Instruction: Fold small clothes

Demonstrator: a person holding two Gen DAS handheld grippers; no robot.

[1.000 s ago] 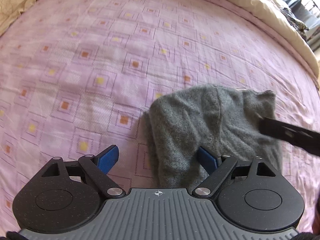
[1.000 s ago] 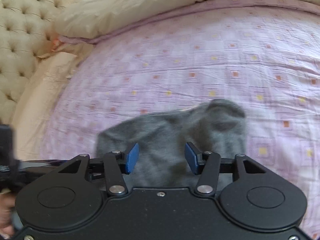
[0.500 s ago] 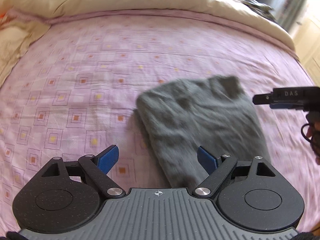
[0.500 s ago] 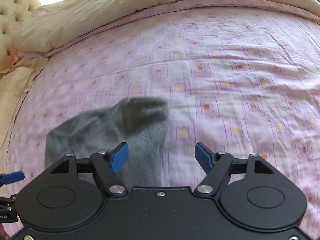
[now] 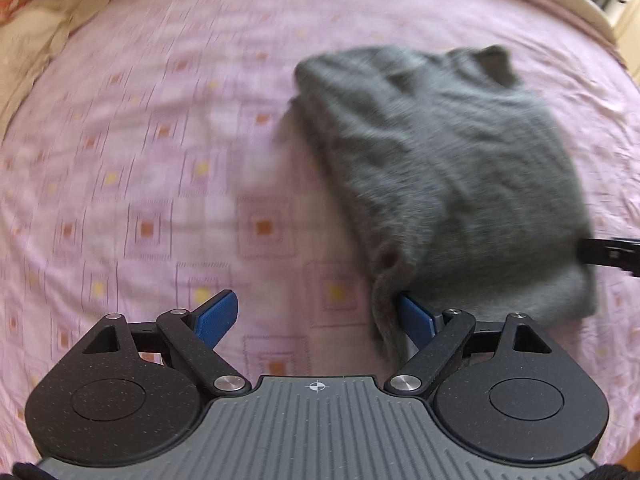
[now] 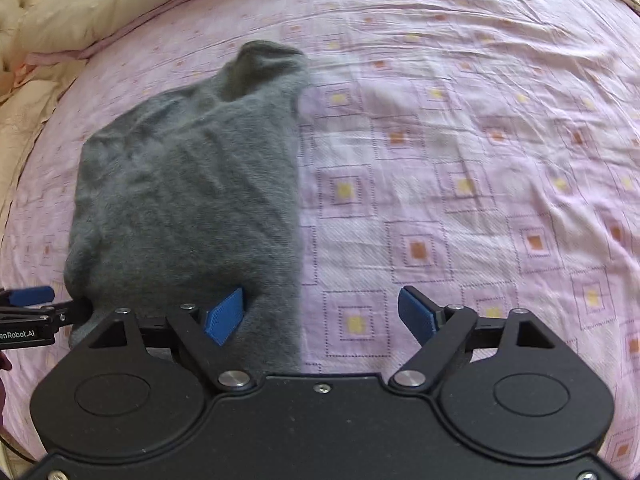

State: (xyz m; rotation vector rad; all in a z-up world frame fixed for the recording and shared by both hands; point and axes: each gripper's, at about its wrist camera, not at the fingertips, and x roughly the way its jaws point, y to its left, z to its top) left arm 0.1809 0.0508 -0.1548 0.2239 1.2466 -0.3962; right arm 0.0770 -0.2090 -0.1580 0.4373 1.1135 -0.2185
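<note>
Both spread-jawed, empty grippers, left (image 5: 316, 316) and right (image 6: 320, 314), were seen beside the folded grey knitted garment (image 6: 188, 200), whose lower-centre edge could be snagged and unfolded.

text: "enRobot.AI" (start cut off) | on: left claw (image 6: 28, 308) body, right wrist view

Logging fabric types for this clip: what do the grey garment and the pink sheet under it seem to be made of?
Grey garment: looks like a soft knit, perhaps wool or fleece, given its matte, fuzzy nap and thick, limp folds. Pink sheet: looks like thin woven cotton or a blend, being smooth and matte, with fine sharp creases and a printed pattern of squares. Neither fibre can be confirmed by sight.
</note>
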